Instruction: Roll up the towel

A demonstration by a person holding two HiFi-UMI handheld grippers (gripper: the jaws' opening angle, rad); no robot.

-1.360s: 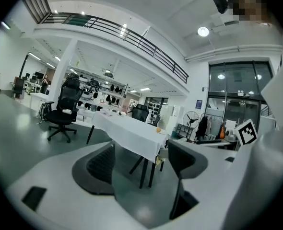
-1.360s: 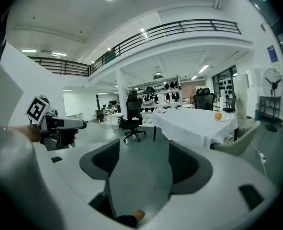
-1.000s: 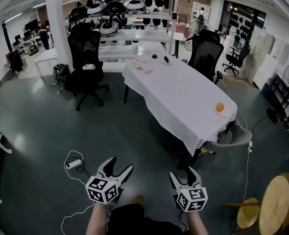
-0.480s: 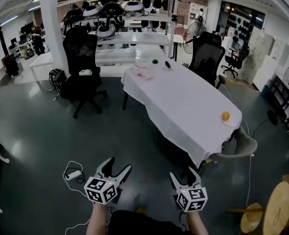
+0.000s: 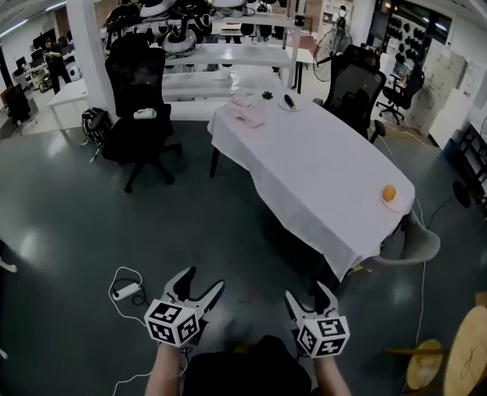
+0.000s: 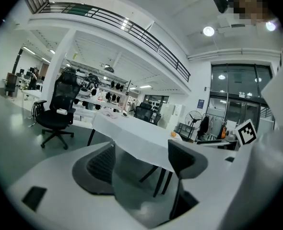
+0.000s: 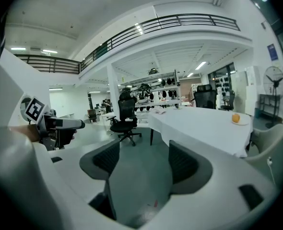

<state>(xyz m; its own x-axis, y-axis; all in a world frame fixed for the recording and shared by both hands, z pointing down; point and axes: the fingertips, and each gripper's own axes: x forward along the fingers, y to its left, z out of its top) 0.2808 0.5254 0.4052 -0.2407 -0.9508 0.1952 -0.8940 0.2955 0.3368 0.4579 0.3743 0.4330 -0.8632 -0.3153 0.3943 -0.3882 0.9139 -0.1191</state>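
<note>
towel, pale pink and soft, lies loosely bunched at the far left end of a long table. the table is draped in a smooth white cloth that hangs well below its edges. at the table's near right edge a round orange sits on a small pale plate. a black mesh-backed office chair on a star base stands to the left of the table, on a glossy dark grey floor. a white power strip with a looping cord lies on the floor at near left, and a round wooden stool stands at near right.

the left tongs and the right tongs hang side by side low in the near foreground. both are of white moulded plastic with curved jaws lined by dark ribbed pads. each carries a cube printed with black and white square patterns, and no words can be read on them. the jaws of both tongs stand moderately wide apart with nothing between them, and only floor shows through the gaps. the towel is well apart from both, far ahead across the floor and the table's length, roughly in line between the two.
</note>
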